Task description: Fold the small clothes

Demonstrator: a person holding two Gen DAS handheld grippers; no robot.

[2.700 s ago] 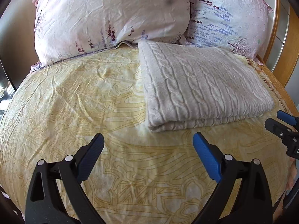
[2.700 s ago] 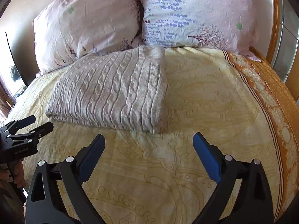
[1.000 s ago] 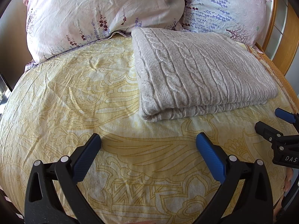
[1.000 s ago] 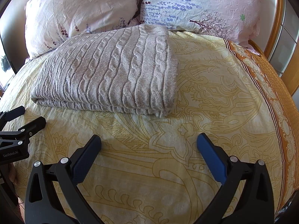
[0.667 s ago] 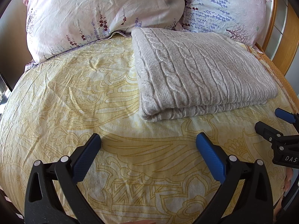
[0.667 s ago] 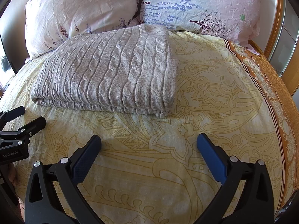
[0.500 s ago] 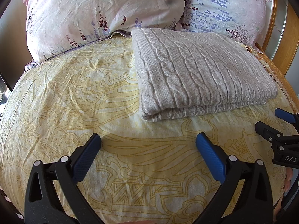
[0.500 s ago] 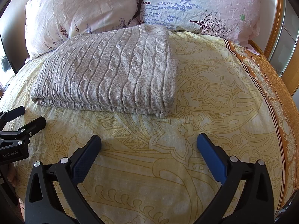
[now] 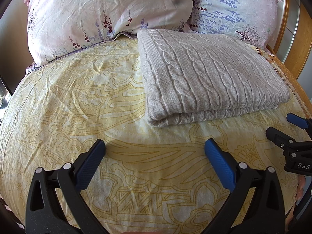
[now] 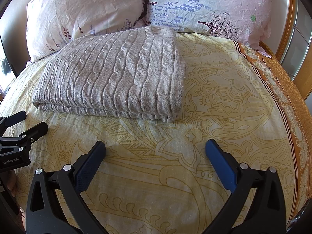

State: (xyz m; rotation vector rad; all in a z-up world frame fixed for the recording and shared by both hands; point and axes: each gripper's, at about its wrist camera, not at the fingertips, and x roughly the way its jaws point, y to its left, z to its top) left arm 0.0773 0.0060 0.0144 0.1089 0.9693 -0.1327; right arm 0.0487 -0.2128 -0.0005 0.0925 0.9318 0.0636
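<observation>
Left wrist view
- One left hand-held gripper: two black plastic fingers with blue ridged pads, spread wide, nothing between them, above the bedspread.
- One sweater: grey-beige cable knit, folded into a thick rectangle with stacked layers showing along the near edge. It lies flat on the bed, ahead and right of the gripper, not touching it; its far edge meets the pillows.
- One bedspread: pale yellow cloth with golden line ornament, lightly creased.
- Two pillows: left pillow and right pillow, crinkled pale fabric printed with purple flower sprigs, side by side at the head of the bed.
- One wooden headboard, curved, orange-brown, at the right edge.
- The right hand-held gripper shows at the right edge: black body, one blue pad tip visible, fingers apart, near the sweater's right corner but not touching.

Right wrist view
- One right hand-held gripper: same build, two fingers with blue pads, spread wide, empty.
- The same sweater lies ahead and left, rope-like cables running toward the camera, clear of the fingers.
- Bedspread carries an orange patterned border band along the right side.
- Two pillows again: left, right.
- Left hand-held gripper at the left edge, black fingers parted, just beside the sweater's near left corner.
</observation>
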